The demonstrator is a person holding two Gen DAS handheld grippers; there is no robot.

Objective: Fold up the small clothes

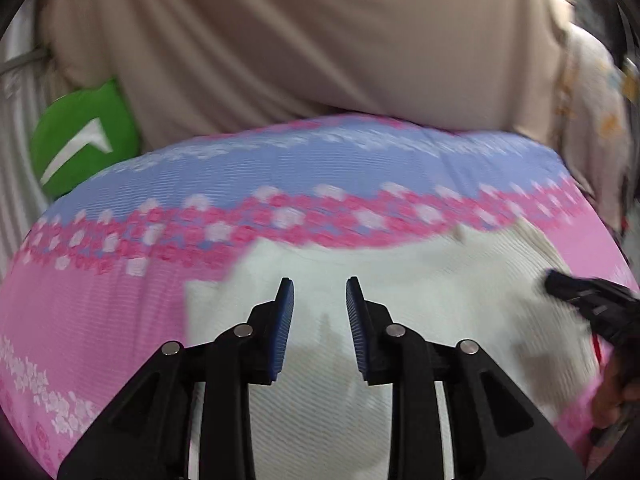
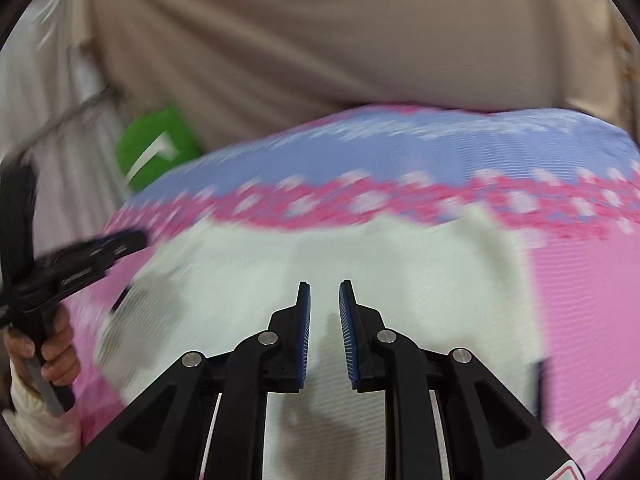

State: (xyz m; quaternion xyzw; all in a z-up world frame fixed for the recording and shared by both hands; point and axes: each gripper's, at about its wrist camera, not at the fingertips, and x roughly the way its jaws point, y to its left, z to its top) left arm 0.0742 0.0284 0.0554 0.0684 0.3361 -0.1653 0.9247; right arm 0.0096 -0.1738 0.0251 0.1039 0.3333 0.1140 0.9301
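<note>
White garment (image 1: 400, 280) lies under both grippers (image 1: 320, 284), jaws parted.

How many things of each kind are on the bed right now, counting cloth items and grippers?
White garment: 1
Pink and blue floral sheet: 1
Beige cloth behind the bed: 1
Green cushion: 1
Grippers: 2, the left gripper and the right gripper, both open with nothing between the jaws
Total: 6

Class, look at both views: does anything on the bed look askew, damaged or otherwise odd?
Nothing stands out. The white ribbed cloth lies flat on the pink and blue flowered sheet, though motion blur hides fine detail.
</note>
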